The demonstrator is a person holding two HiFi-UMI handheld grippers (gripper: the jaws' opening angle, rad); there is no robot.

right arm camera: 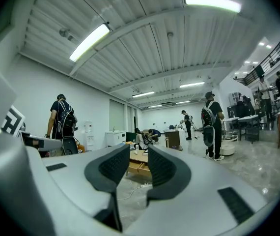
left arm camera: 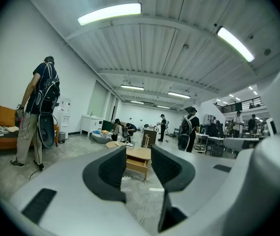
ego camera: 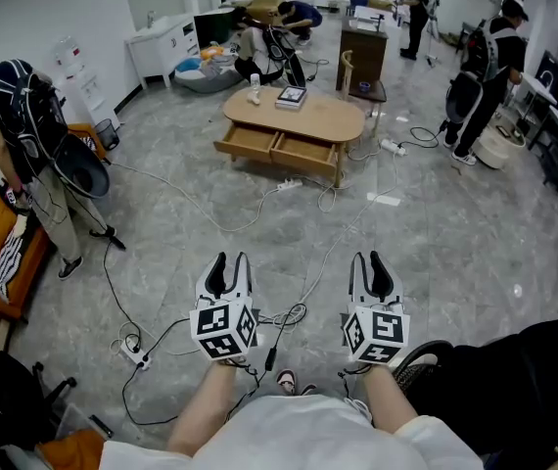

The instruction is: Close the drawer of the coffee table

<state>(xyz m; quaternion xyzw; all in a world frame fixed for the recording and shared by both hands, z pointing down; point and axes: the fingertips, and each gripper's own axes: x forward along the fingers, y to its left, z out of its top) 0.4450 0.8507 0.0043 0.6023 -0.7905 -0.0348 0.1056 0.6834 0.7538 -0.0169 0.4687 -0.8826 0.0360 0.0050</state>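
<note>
The table (ego camera: 308,116) stands well apart from the person, across an open stretch of floor (ego camera: 436,233). Two drawers stand pulled out of its near front: the left drawer (ego camera: 248,143) and the right drawer (ego camera: 304,154), side by side. The task names only one, and nothing shows which.

The left gripper (ego camera: 230,262) and the right gripper (ego camera: 368,260) are held out level in front of the person and point toward the table. Each one's jaws stand a little apart with nothing between them; through each gap only the distant table shows. Judging by this, the task has barely begun, and the walk to the table comes first.

The main hazards lie on that walk. Cables (ego camera: 201,204) snake across the floor between the person and the table, and a power strip (ego camera: 289,183) lies just in front of the drawers (right where feet would land). A caught foot could mean a stumble or a yanked plug.

At the table, a push off to one side of a drawer front could skew the drawer and jam it. A hard shove might slide the whole table on the smooth floor or tip the small bottle (ego camera: 255,88) on top. Someone also crouches just behind the table, so a sliding table could bump them.
</note>
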